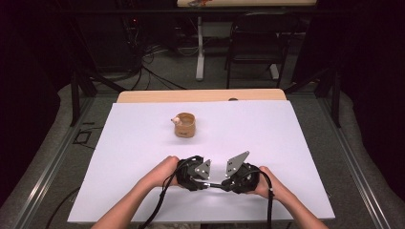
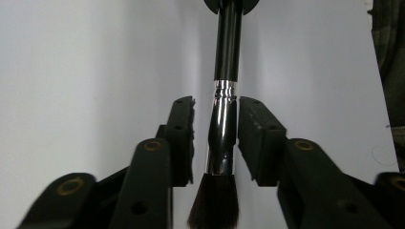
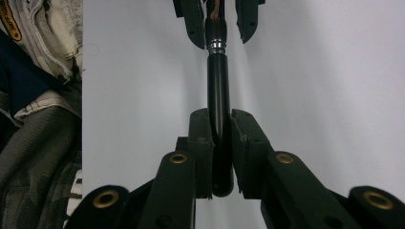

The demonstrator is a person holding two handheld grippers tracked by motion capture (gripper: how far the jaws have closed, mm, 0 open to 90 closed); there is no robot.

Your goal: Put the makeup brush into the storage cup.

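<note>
Brush (image 2: 227, 62) and both grippers sit together at the near edge of the white surface (image 1: 286, 143), the brush stretched crosswise between the two hands with its long axis running from one gripper straight to the other. The right gripper (image 3: 220, 143) has its jaws pressed together on the black handle end, clamped firmly with the handle pinched between the pads. The left gripper (image 2: 217, 138) faces it from the opposite side: its jaws stand apart, one on either side of the shiny metal ferrule (image 2: 222, 138), with a clear gap on both sides, so from what I can see it touches nothing. The dark bristles (image 2: 214, 202) point back toward the left gripper's body.

Since the brush already lies right between the left jaws and along their line, I judge that closing them on the ferrule would need little more than a squeeze.

Farther up the surface, well apart from the hands, stands a small tan cup (image 1: 185, 125), untouched.
</note>
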